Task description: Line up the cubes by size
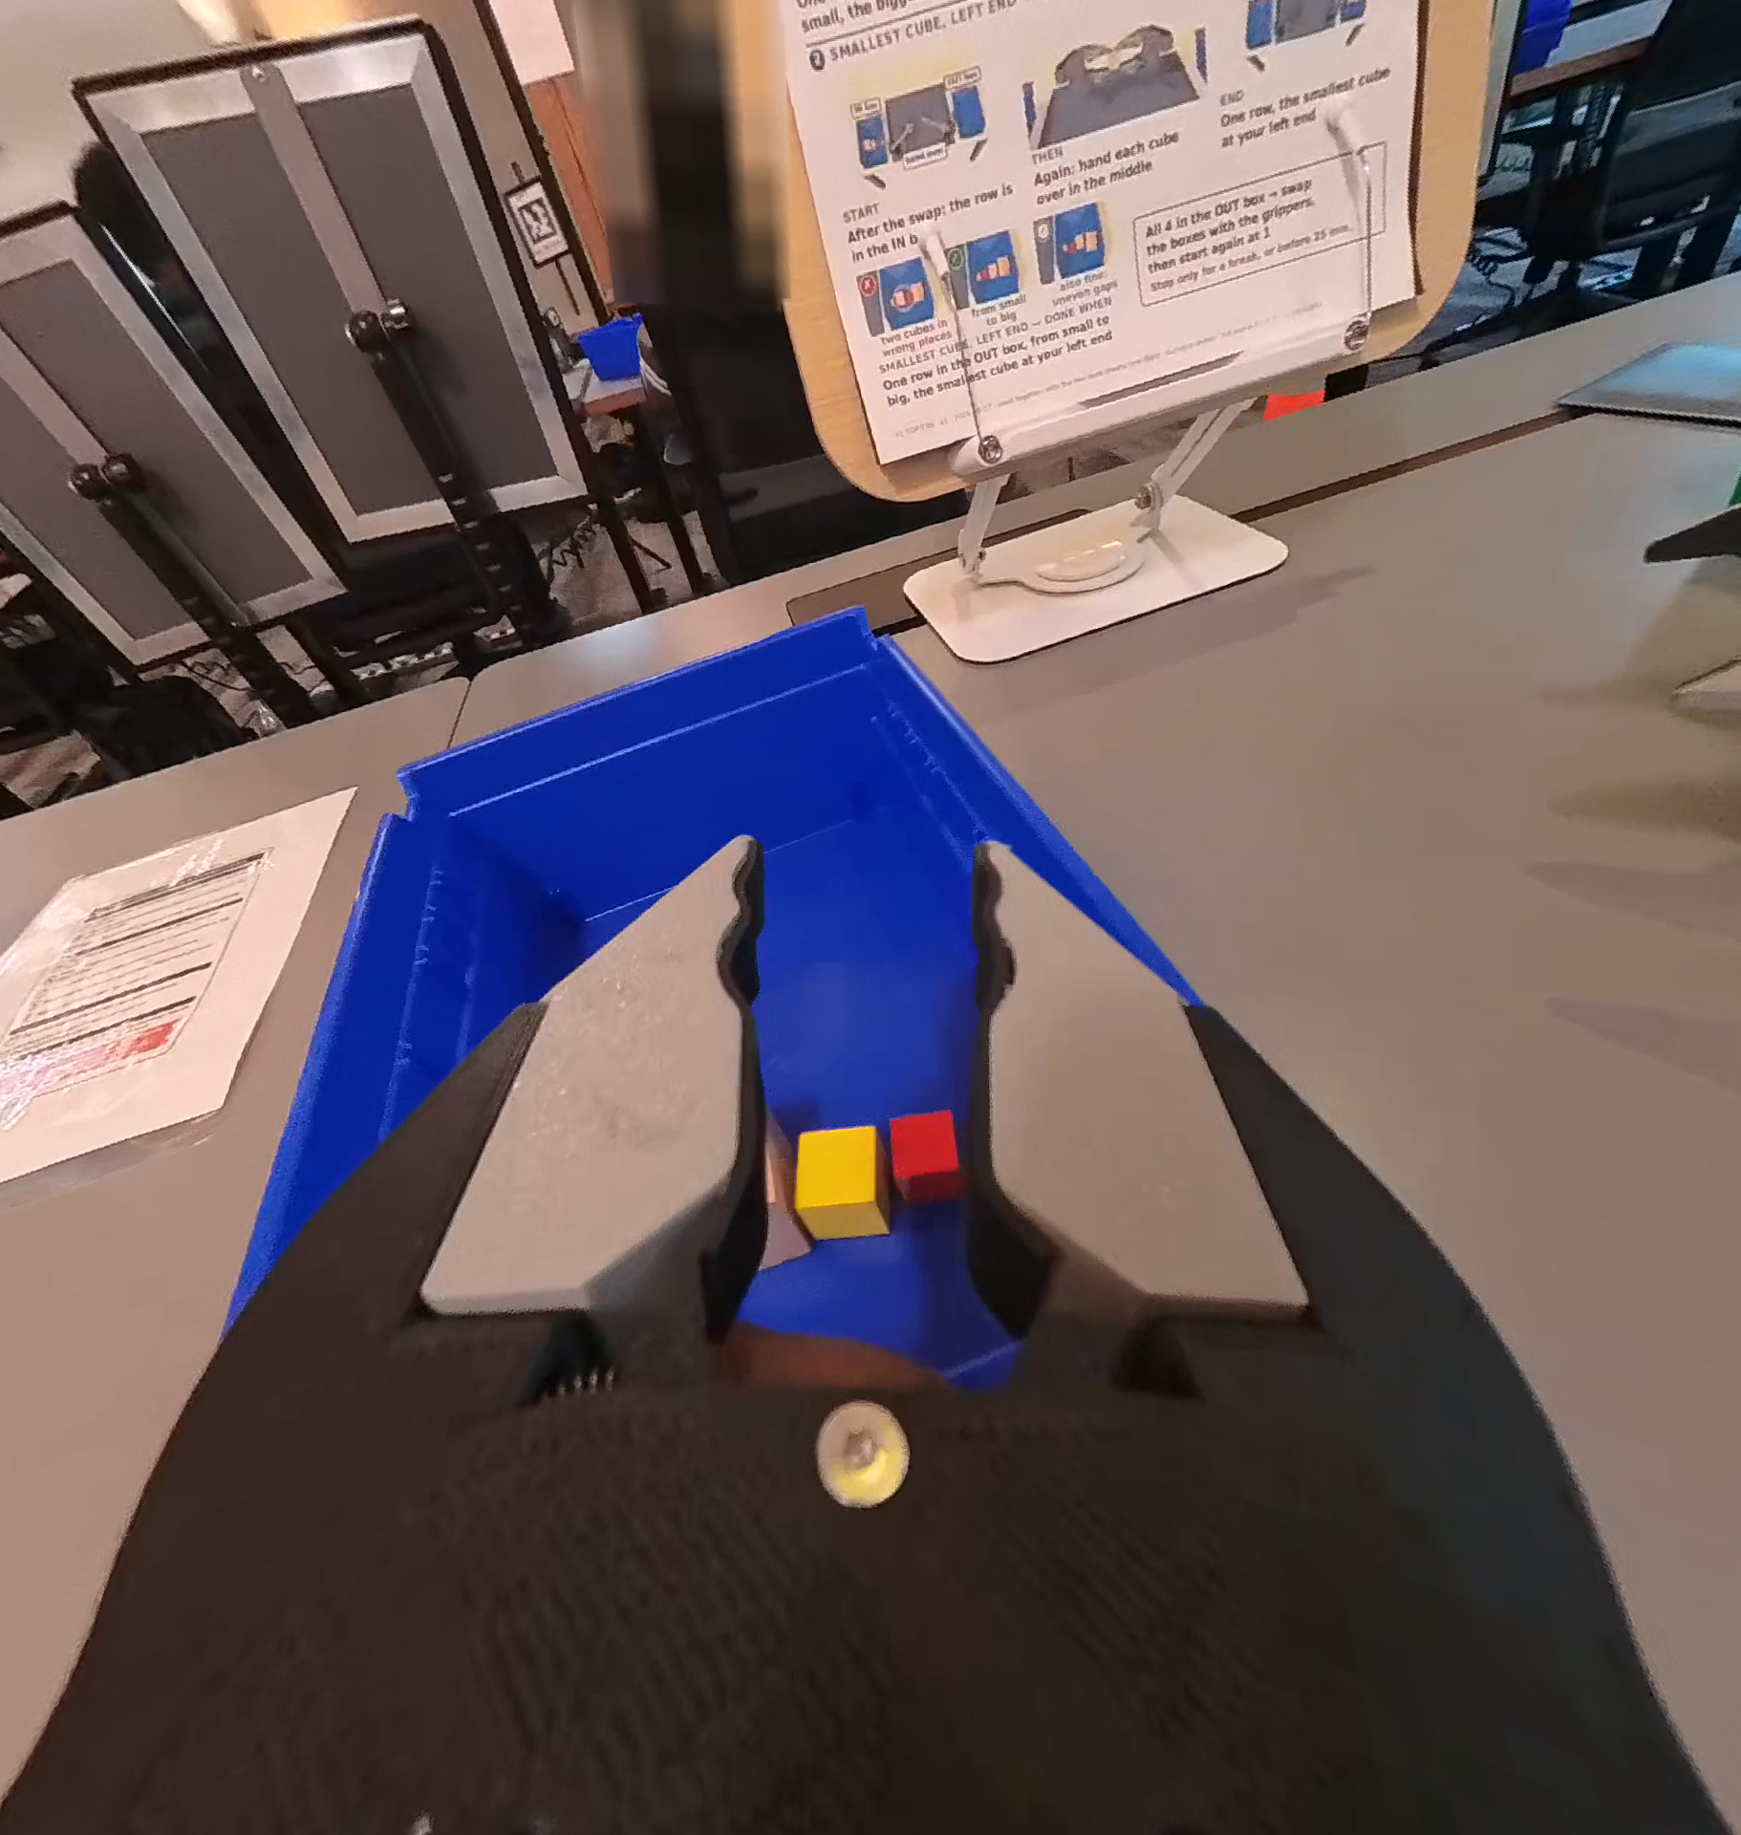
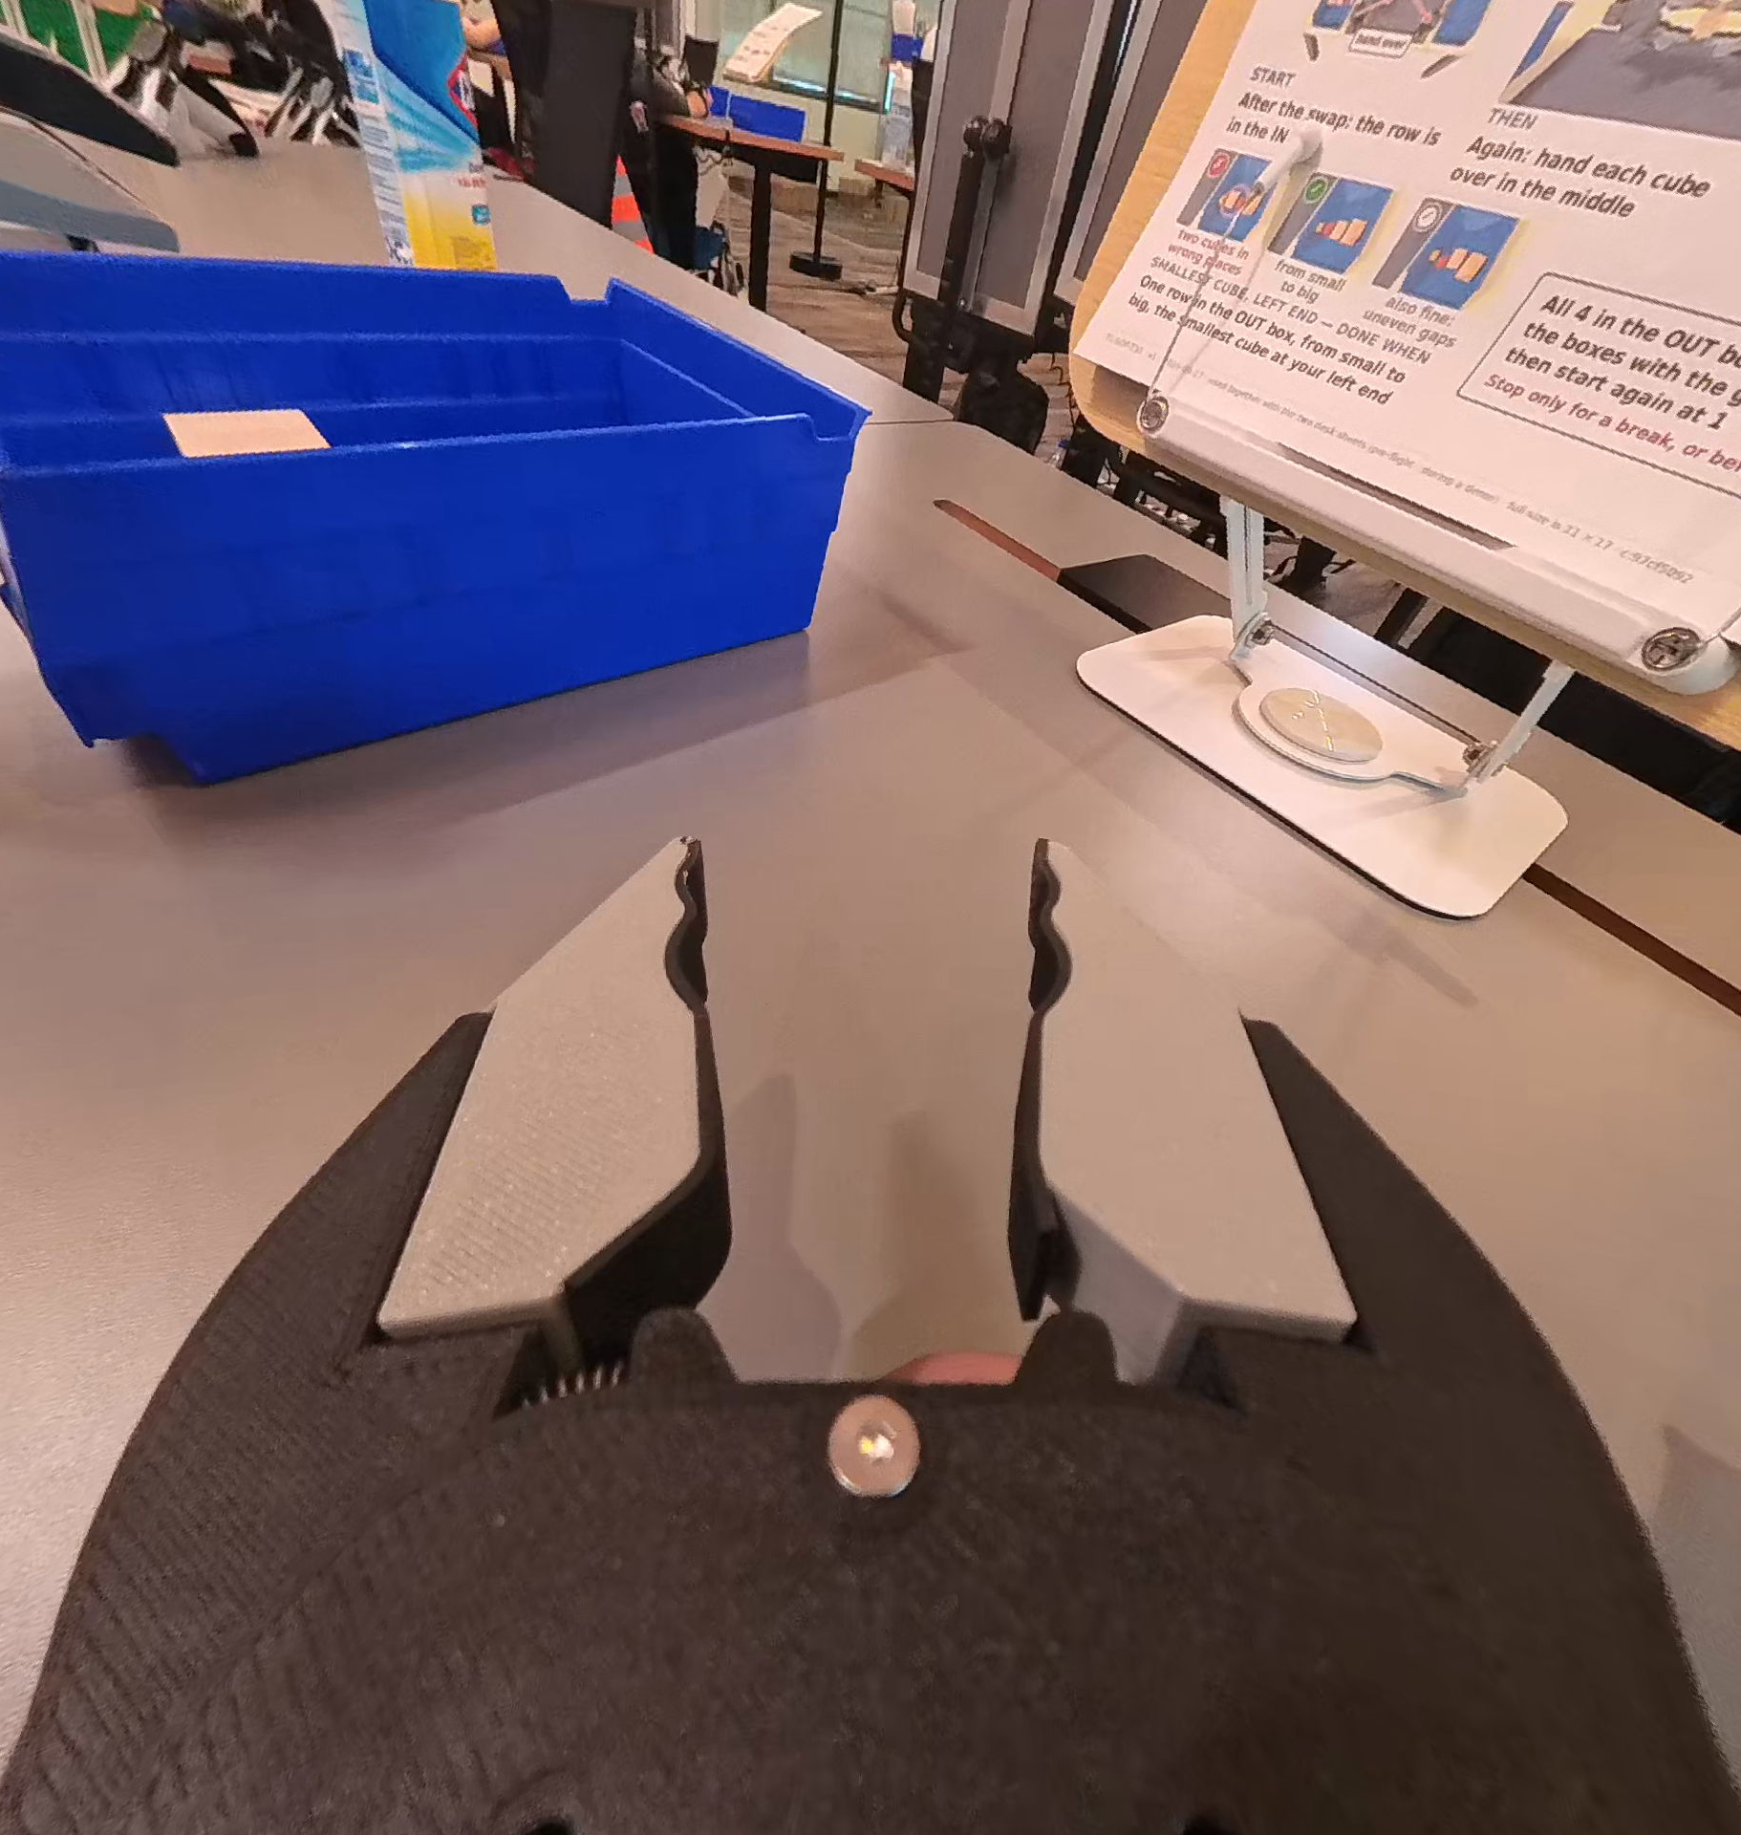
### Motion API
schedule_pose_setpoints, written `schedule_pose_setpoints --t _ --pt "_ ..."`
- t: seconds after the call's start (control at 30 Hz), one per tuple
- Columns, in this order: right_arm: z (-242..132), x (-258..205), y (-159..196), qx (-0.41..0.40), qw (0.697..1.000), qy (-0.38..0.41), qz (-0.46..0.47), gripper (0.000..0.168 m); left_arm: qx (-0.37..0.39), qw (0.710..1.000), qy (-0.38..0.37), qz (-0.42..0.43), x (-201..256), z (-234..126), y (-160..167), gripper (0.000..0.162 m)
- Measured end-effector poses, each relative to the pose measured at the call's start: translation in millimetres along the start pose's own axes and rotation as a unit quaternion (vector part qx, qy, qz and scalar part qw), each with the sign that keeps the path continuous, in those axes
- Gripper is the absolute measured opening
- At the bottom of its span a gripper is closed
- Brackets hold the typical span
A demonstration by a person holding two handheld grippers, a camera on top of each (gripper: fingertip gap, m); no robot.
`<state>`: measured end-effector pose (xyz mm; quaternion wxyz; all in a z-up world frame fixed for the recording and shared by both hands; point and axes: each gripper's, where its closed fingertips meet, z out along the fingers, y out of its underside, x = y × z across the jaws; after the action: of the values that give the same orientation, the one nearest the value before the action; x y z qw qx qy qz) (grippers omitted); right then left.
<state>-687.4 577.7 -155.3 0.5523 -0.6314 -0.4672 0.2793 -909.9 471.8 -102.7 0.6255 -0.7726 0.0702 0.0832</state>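
In the left wrist view, a laminated sheet (image 1: 102,993) lies at the left edge; at centre the left gripper (image 1: 867,864) hangs spread and empty over a blue bin (image 1: 509,894) holding a yellow cube (image 1: 837,1172) and, just right, a smaller red cube (image 1: 924,1150). In the right wrist view, another blue bin (image 2: 400,556) sits upper left; the right gripper (image 2: 867,854) gapes, empty, above the grey table (image 2: 251,993); an instruction stand (image 2: 1343,775) stands upper right.

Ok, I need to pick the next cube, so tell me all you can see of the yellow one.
The yellow cube looks like painted wood, with sharp edges. It sits flat on the floor of the blue bin, near its front end. The smaller red cube stands beside it, a narrow gap between. The open left gripper hovers above.
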Motion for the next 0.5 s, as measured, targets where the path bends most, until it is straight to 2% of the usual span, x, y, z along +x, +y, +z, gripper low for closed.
schedule_pose_setpoints --t 0.5 --pt "-6.1 -0.7 -9.6 0.016 1.0 0.005 -0.007 0.061 -0.001 1.0 0.005 0.014 8.8 -0.9 -2.3 0.039"
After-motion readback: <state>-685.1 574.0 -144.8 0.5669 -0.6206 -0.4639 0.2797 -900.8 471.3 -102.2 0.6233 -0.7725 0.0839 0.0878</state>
